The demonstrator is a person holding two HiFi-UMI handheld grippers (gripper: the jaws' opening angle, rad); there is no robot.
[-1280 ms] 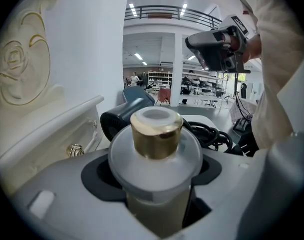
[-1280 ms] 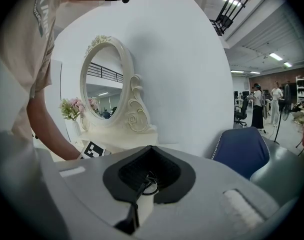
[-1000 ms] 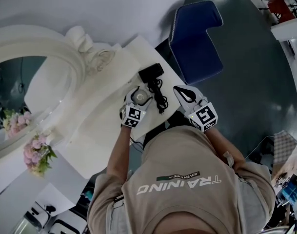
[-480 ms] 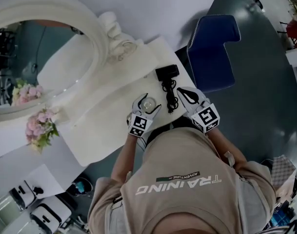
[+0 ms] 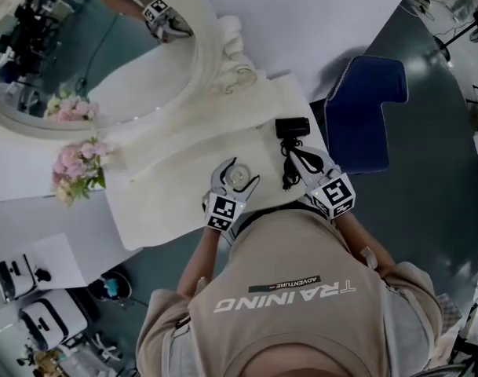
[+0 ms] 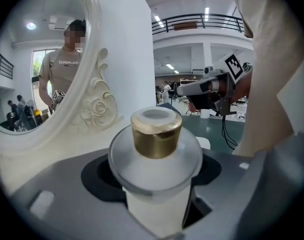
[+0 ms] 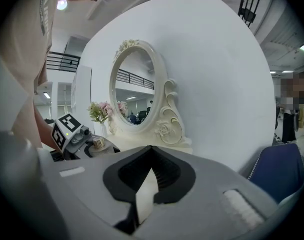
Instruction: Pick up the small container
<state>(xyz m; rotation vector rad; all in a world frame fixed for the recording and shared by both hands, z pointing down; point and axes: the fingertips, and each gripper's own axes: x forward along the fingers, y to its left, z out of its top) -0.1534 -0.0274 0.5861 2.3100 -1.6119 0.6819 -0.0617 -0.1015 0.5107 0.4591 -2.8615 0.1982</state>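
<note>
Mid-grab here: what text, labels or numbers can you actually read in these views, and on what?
"TRAINING": large white print on the back of the person's shirt, upside down in the head view.
"ADVENTURE": small print just above it on the same shirt.
Shirt print reflected in the mirror, left gripper view: too blurred to read.
On the small container: no label visible.

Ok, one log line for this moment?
left gripper: shut on small container | right gripper: shut, empty | container off table: cannot tell
</note>
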